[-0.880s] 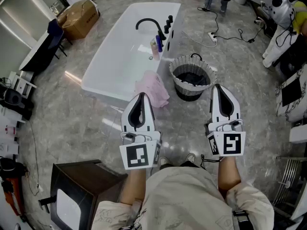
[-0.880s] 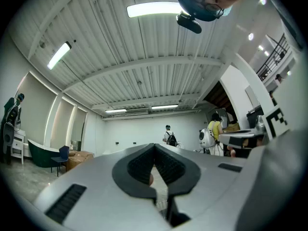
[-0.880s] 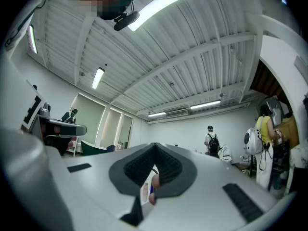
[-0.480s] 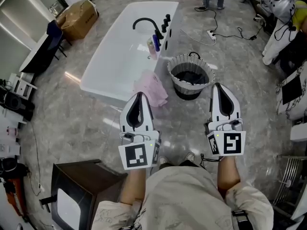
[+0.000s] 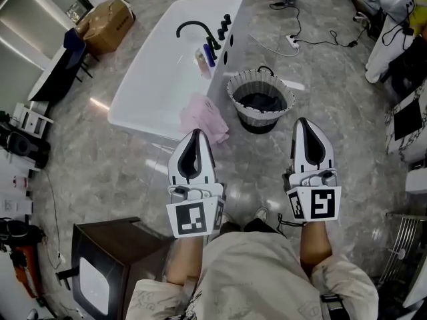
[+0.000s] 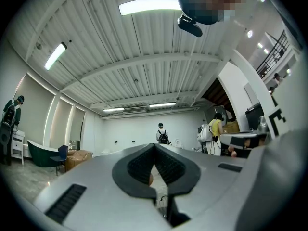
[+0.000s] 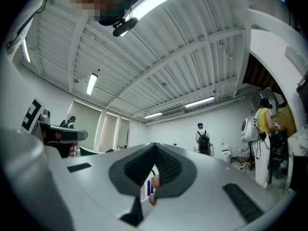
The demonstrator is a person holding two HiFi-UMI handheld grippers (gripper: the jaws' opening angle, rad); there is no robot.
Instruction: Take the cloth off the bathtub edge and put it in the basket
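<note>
A pink cloth [image 5: 203,117] hangs over the near corner of the white bathtub [image 5: 157,79]. Right of it on the floor stands a round woven basket [image 5: 235,100] with something dark inside. My left gripper [image 5: 195,134] is held level just in front of the cloth, its jaws shut and empty. My right gripper [image 5: 303,122] is at the same height, in front of the basket and to its right, also shut with nothing in it. In the left gripper view the left gripper [image 6: 155,145] points across the room at ceiling height, as does the right gripper [image 7: 154,145] in its own view.
A black faucet [image 5: 192,28] and small bottles [image 5: 207,57] sit on the tub's right rim. A dark cabinet [image 5: 110,265] stands at my lower left. A cardboard box [image 5: 109,19] lies far left, cables and a power strip [image 5: 292,40] beyond the basket. People stand far off.
The tub, cloth and basket have slid a little to the left and up in the head view. Both grippers keep their places in the picture and stay shut.
</note>
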